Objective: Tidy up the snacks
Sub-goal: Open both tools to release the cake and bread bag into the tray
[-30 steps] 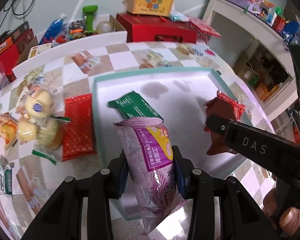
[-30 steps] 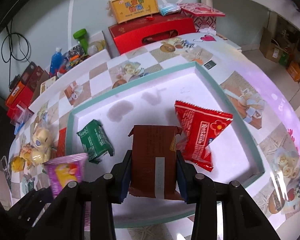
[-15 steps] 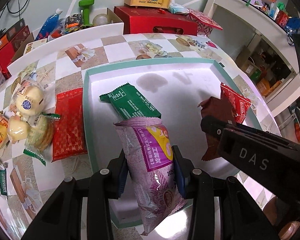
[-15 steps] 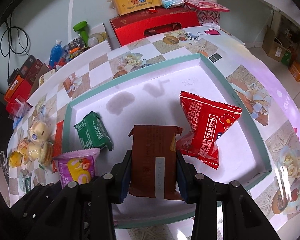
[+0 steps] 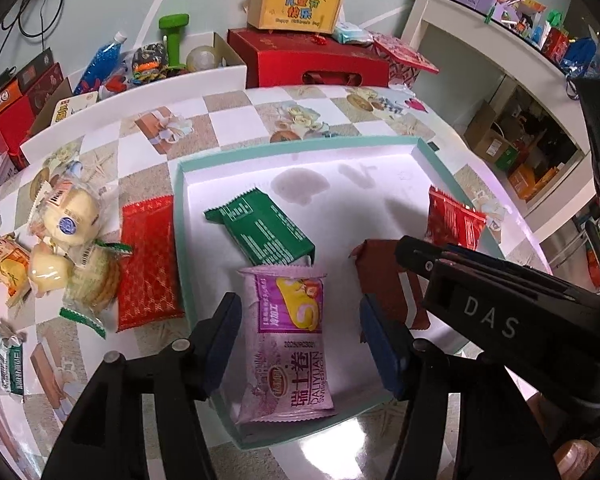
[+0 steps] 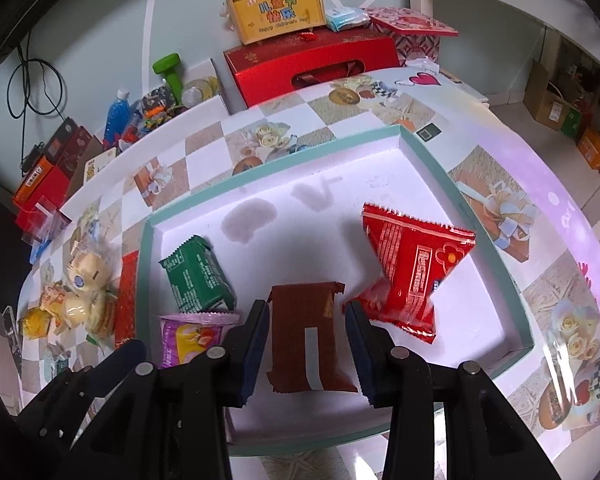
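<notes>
Black claw (image 5: 300,344), blue pads, "DAS" lettering

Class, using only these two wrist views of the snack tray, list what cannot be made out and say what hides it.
- Brown packet: in the left wrist view, the right gripper's body covers its right side.
- Purple packet: in the right wrist view, the left gripper hides its lower part.
- Green packet: print too small to read in either view.
- Tray's near rim: in the right wrist view, partly behind the fingers.

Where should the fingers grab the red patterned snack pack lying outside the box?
Grab the red patterned pack across its narrow middle, coming from above. It lies flat on the table, long sides free, though the box wall and cookies sit close beside it.
</notes>
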Motion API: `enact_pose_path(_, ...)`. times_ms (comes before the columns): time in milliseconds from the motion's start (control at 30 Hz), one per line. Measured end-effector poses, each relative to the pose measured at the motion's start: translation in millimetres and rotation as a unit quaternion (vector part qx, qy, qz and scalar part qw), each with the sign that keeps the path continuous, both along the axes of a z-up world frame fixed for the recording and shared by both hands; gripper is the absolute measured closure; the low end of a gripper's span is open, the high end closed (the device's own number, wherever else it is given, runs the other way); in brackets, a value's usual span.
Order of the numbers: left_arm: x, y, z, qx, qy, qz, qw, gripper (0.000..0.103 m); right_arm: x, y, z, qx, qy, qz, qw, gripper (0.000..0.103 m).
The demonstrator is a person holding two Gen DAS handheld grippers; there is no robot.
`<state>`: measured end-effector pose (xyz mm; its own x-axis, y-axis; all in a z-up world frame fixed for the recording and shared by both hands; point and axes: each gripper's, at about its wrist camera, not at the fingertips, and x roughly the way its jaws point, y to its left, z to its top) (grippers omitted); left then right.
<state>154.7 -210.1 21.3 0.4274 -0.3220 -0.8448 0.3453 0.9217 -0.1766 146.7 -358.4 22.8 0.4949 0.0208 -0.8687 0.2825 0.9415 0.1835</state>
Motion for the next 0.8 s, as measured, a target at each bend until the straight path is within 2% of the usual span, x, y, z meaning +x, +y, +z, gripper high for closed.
enact_pose_path(100, 3.1, 8.8, 1.0, 0.006, -0.001, 0.018, 0.9998, 0.040, 0.2, -1.0, 0.3, 0.004, 0.000, -0.002, 1.000, 0.052)
enact_pose_path(167, 6.0, 17.3, 0.2, 0.010, 0.000, 0.033, 0.9994, 0.039, 0.1, -1.1, 1.0, 0.000, -0.001, -0.005, 1.000, 0.043)
enact_pose_path(233, 9.4, 27.9, -0.3, 0.012, 0.002, 0.055, 0.9984, 0.038, 0.4, -0.3, 2.1, -0.004, -0.002, -0.004, 1.000, 0.042)
enact_pose_path(300, 11.9, 38.2, 0.1, 0.013, -0.001, 0.077, 0.9970, 0.025, 1.1, 1.5, 1.9, -0.003, -0.003, 0.001, 1.000, 0.036)
enact_pose_path(367, 13.8, 49.2, 1.2, 0.022, -0.011, 0.101, 0.9946, 0.018, 2.7, 4.7, 0.8, -0.002, -0.001, 0.008, 1.000, 0.031)
enact_pose_path(500, 16.7, 66.2, 2.1, 0.056, -0.030, 0.133, 0.9891, 0.018, 5.1, 12.2, -0.4, -0.001, -0.001, 0.024, 1.000, 0.023)
enact_pose_path(600, 19.2, 75.2, 1.6, 0.077, -0.040, 0.146, 0.9856, 0.017, 6.1, 17.9, -0.6, -0.001, -0.001, 0.034, 0.999, 0.022)
enact_pose_path(733, 21.2, 85.9, 4.3, 0.080, -0.052, 0.159, 0.9828, 0.016, 8.0, 25.9, -3.5, -0.009, 0.005, 0.044, 0.999, 0.021)
enact_pose_path(800, 22.8, 90.8, 5.0, 0.081, -0.055, 0.164, 0.9816, 0.007, 8.6, 28.7, -4.4, -0.011, 0.006, 0.047, 0.999, 0.012)
